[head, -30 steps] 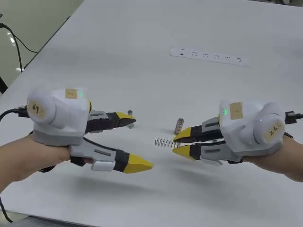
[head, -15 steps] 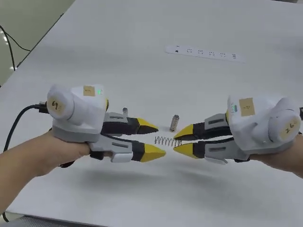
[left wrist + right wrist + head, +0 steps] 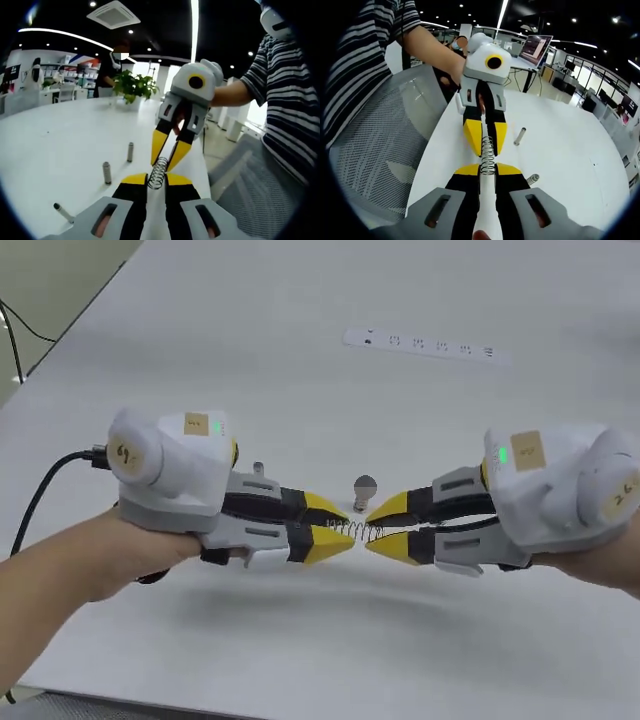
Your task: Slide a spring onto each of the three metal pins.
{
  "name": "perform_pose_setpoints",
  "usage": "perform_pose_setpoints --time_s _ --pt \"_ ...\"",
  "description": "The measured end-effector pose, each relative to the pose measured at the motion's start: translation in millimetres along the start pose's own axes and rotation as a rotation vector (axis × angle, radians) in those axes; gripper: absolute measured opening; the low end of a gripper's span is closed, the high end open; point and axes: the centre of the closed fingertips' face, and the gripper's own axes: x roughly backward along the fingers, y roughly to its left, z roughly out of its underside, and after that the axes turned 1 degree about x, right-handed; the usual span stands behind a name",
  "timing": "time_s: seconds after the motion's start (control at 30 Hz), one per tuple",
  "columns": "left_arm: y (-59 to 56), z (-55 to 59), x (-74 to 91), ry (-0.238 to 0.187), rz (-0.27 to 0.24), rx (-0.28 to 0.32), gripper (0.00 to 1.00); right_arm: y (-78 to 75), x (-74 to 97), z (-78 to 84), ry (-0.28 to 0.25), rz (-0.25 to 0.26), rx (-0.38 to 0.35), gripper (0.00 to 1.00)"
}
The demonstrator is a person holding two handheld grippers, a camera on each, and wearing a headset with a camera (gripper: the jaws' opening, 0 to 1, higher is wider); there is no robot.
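Near the middle of the table point(image 3: 300, 360), lifted off the surface, the spring point(image 3: 488, 150) hangs level between two facing claws. Left gripper point(image 3: 345, 530) comes in from the left with jaws narrowed onto the spring's left end. Right gripper point(image 3: 375, 532) comes in from the right with jaws narrowed onto the other end. Both look clamped on it, tips almost meeting. The spring is roughly straight, not visibly bent or stretched.

Just beyond the tips, on the far side, stands the upright pin point(image 3: 364, 490). In the right gripper view it looks ribbed, so it may already be sleeved; can't tell for sure. A second pin point(image 3: 258, 470) stands further left, beyond the left gripper's jaws, and looks bare. A thin lying pin point(image 3: 64, 212) is flat on the table in the left gripper view. The power strip point(image 3: 420, 343) sits well apart at the far side.

Step, as a judgement: this spring is mid-transfer or being regripped, and is not yet on any pin. Next move likely needs:
- one claw to let go, so one end of the spring is free
- the spring tipped upright with its open end over a bare pin, probably the second pin
- the bore lined up with the pin's top before lowering, since a thin coil could snag on it or slip from the tips
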Motion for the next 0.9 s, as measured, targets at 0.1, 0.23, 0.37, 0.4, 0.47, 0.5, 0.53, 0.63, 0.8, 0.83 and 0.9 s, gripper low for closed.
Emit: perform_pose_setpoints --time_s 0.1,0.23,0.37,0.4,0.47,0.5,0.53,0.63,0.8,0.83,0.9 --pt "-1.7 0.5 0.2 0.001 0.009 -0.002 0.04 2.0 -0.2 -0.2 -0.007 -0.009 -0.014 0.08" --pt "-4.5 0.7 1.2 0.003 0.025 -0.012 0.04 3.6 -0.5 -0.7 -0.02 -0.011 -0.037 0.08" --pt "-6.0 0.2 1.3 0.004 0.036 -0.011 0.04 4.4 -0.7 0.1 -0.026 -0.003 -0.076 0.08" --pt "-6.5 0.0 1.1 0.005 0.04 -0.008 0.03 4.2 -0.6 1.1 -0.024 -0.002 -0.092 0.09" --pt "-7.1 -0.2 0.9 0.005 0.044 -0.012 0.03 5.0 -0.2 3.8 -0.017 -0.001 -0.123 0.09" --pt "-6.8 -0.3 0.9 0.005 0.044 -0.01 0.03 5.6 0.2 5.1 -0.021 0.002 -0.125 0.1" --pt "-7.0 -0.4 1.0 0.005 0.046 -0.009 0.03 6.4 0.4 6.2 -0.02 0.005 -0.125 0.11" --pt "-9.0 0.4 1.1 0.009 0.057 -0.011 0.03 8.6 0.8 7.2 -0.017 0.013 -0.129 0.11" --pt "-10.5 1.9 -0.3 0.018 0.066 -0.012 0.03 11.4 0.0 4.9 -0.028 0.006 -0.136 0.08" --pt "-10.6 2.4 -0.3 0.02 0.067 -0.012 0.03 11.8 -0.2 5.7 -0.024 0.005 -0.133 0.08" --pt "-11.1 3.4 -0.1 0.025 0.069 -0.012 0.03 12.5 -0.1 5.2 -0.028 0.001 -0.141 0.08"
